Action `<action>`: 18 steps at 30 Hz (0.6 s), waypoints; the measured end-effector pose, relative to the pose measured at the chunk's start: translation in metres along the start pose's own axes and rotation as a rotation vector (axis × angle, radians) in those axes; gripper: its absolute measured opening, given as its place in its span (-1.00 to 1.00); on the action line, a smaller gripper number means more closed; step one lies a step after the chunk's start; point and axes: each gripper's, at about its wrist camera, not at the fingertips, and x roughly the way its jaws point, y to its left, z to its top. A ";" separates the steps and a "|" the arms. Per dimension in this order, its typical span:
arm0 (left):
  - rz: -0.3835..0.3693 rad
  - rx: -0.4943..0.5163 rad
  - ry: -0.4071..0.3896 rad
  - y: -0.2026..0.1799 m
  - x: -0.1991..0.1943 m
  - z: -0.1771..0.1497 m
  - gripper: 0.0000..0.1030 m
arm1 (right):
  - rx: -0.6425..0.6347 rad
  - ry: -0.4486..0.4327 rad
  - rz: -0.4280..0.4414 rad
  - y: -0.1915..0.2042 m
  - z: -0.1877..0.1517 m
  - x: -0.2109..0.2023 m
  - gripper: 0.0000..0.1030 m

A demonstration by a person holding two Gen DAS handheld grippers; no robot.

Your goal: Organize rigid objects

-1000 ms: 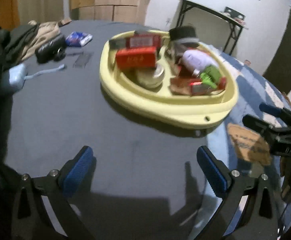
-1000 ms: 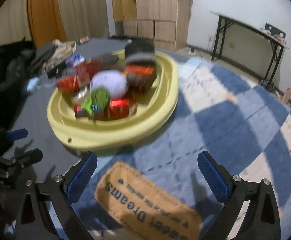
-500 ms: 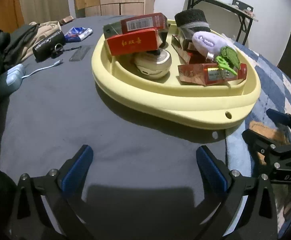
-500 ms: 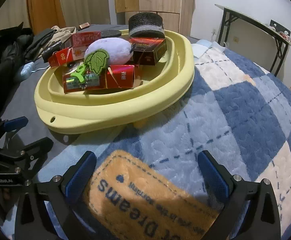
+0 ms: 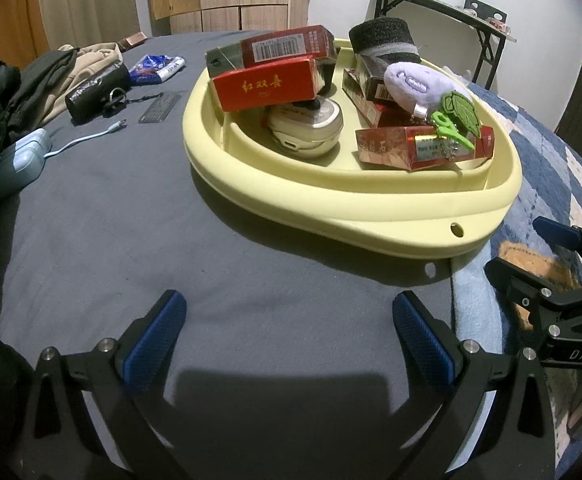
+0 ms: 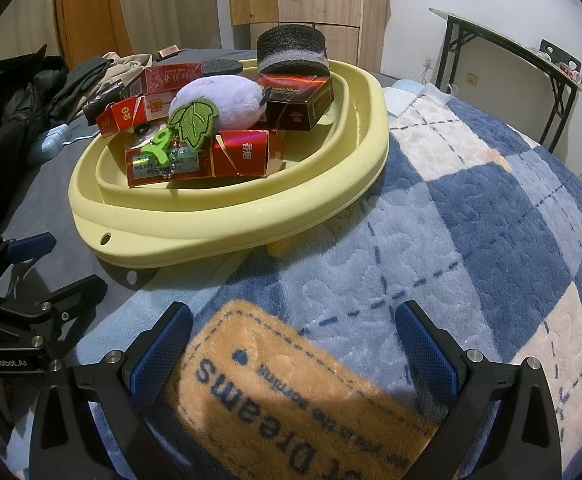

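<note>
- Yellow basin (image 5: 371, 208): on the bed, partly on grey sheet (image 5: 131, 240), partly on checked blanket (image 6: 471, 220).
- Contents: red boxes (image 5: 267, 88), purple plush toy (image 6: 221, 100), black sponge (image 6: 291, 50), round white case (image 5: 311, 128).
- Left claw (image 5: 287, 340): released, empty, over the sheet.
- Right claw (image 6: 291, 344): released, empty, over the blanket.

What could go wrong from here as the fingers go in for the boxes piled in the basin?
The red box rests stacked on the round white case, so pulling either could topple the pile. The purple plush lies on the boxes with its keychain draped over the front red box and may snag. Both grippers, left and right, are open and empty.
</note>
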 end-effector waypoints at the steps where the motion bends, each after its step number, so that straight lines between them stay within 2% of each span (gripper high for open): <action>1: 0.000 0.000 -0.001 0.001 0.000 0.000 1.00 | 0.000 0.000 0.000 0.000 0.000 0.000 0.99; 18: 0.001 0.001 -0.001 -0.001 -0.001 -0.001 1.00 | 0.000 0.000 0.000 0.000 0.000 0.000 0.99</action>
